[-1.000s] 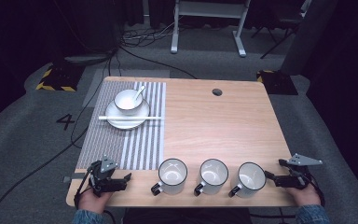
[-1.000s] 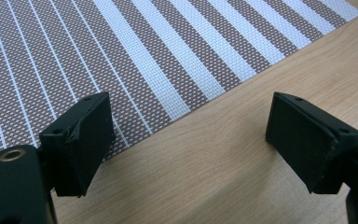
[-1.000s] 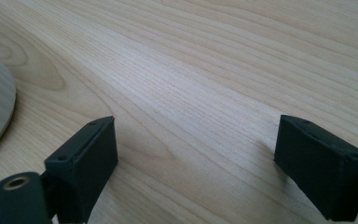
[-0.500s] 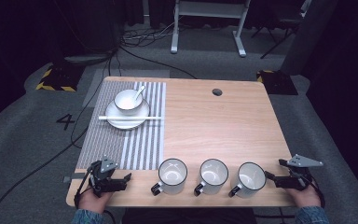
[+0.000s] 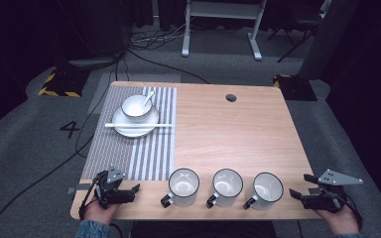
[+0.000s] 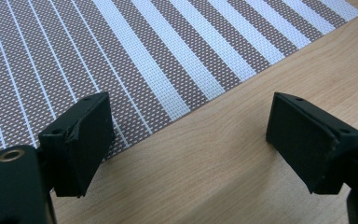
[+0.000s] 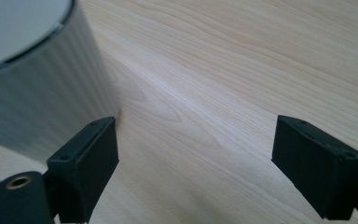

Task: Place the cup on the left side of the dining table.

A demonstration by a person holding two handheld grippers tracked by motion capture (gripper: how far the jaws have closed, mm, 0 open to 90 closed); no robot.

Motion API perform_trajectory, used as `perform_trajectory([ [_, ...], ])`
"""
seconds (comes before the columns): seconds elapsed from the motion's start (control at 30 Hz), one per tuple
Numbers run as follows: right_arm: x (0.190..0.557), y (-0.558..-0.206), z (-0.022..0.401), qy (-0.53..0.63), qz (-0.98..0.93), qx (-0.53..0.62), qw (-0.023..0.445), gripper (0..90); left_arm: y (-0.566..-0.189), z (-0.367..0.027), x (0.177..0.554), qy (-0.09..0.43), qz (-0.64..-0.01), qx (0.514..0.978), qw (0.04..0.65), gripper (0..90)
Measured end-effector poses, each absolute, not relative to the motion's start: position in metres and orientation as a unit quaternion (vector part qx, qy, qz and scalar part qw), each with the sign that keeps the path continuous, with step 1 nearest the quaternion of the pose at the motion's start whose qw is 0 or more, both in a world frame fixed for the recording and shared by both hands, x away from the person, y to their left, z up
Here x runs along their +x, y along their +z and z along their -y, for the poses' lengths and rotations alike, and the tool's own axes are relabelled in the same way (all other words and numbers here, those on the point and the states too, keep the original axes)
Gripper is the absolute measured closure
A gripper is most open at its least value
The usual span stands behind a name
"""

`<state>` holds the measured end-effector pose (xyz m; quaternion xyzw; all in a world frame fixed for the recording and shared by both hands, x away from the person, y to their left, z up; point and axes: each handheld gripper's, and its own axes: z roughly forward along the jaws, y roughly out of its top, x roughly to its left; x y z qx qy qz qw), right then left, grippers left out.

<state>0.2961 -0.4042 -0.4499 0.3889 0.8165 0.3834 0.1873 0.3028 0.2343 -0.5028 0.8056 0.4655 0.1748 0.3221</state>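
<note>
Resting at the near corners of the wooden table (image 5: 238, 134), both grippers sit much as they did a second ago, with no visible shift in the high view. The left gripper (image 5: 121, 192) lies at the near left corner, just below the striped placemat (image 5: 151, 153); in the left gripper view its black jaws stand wide apart with nothing between them, over the mat's edge and bare wood. The right gripper (image 5: 305, 191) hangs at the near right edge, jaws likewise spread and empty; in the right gripper view the white wall of the right mug (image 7: 32, 79) rises just beside its left jaw, though whether they touch is unclear. Three white mugs stand in a row along the near edge: the left mug (image 5: 183, 186), the middle mug (image 5: 227, 184) and the right one, unmoved. On the far part of the placemat a plate (image 5: 149, 126) carries a bowl (image 5: 136, 108) with a spoon (image 5: 148, 98) in it, and a pair of chopsticks (image 5: 163, 126) lies across the plate, all unchanged.
</note>
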Motion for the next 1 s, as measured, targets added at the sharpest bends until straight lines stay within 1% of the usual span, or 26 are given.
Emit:
perform_trajectory([
  [0.13,0.283,-0.441,0.398,0.402,-0.811,0.384,0.183,14.6,-0.503,-0.235,0.303,0.172,-0.464,0.808,0.321,15.2],
  [0.3,0.271,-0.43,0.388,0.403,-0.814,0.373,0.19,14.6,-0.503,-0.235,0.303,0.172,-0.464,0.807,0.323,15.2],
  [0.6,0.258,-0.415,0.373,0.411,-0.82,0.351,0.189,14.6,-0.503,-0.235,0.303,0.172,-0.464,0.807,0.323,15.2],
  [0.77,0.256,-0.411,0.359,0.415,-0.829,0.334,0.169,14.4,-0.503,-0.235,0.303,0.173,-0.464,0.808,0.321,15.2],
  [1.0,0.257,-0.418,0.345,0.414,-0.833,0.336,0.15,13.1,-0.503,-0.234,0.303,0.175,-0.464,0.806,0.322,15.1],
])
